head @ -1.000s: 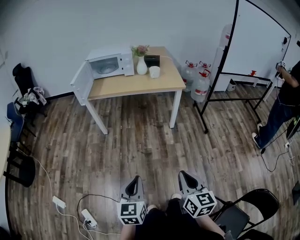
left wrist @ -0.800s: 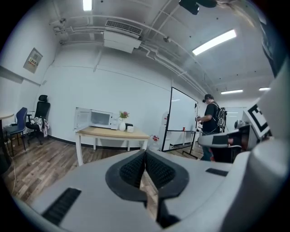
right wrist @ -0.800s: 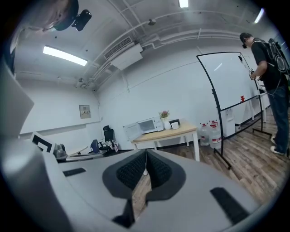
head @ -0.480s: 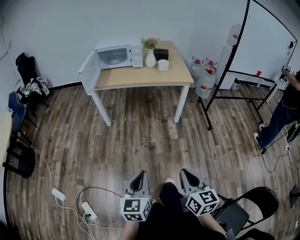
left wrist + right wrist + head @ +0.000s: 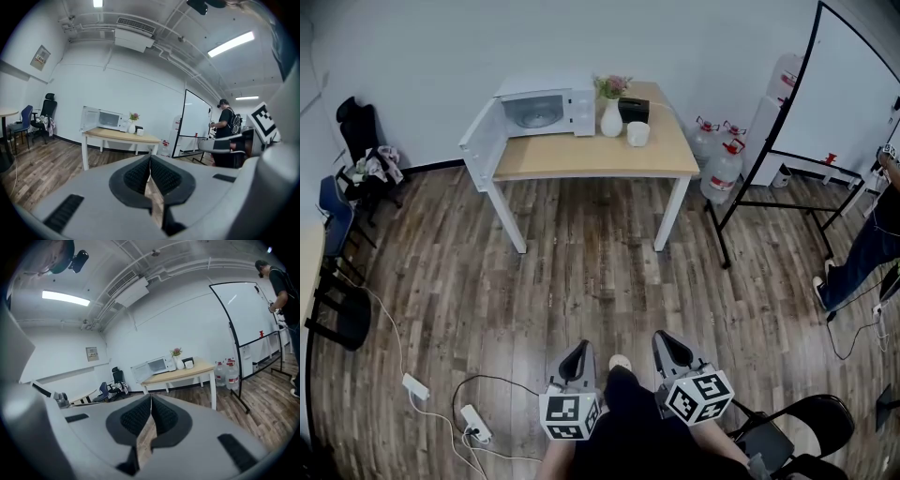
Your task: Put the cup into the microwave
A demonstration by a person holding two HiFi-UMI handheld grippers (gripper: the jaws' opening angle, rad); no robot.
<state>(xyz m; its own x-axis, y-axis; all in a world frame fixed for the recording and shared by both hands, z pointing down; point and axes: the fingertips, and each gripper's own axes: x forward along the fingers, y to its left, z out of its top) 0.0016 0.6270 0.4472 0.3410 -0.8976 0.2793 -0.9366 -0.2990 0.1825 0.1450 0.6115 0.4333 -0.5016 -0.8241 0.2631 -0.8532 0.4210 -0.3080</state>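
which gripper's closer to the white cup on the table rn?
Right, marginally. Both are far back across the floor from the cup: the right gripper almost in line with it, the left gripper offset further left.

Table point(image 5: 581, 161) at far wall. Microwave point(image 5: 546, 106) on its left end, door point(image 5: 478, 145) swung open to the left. Right of it: vase point(image 5: 611, 120) w/ flowers, then white cup point(image 5: 637, 133) just beside; black box point(image 5: 633, 109) behind. L gripper point(image 5: 578, 349) & R gripper point(image 5: 664, 339) low in frame over wood floor point(image 5: 581, 272), well apart from table.
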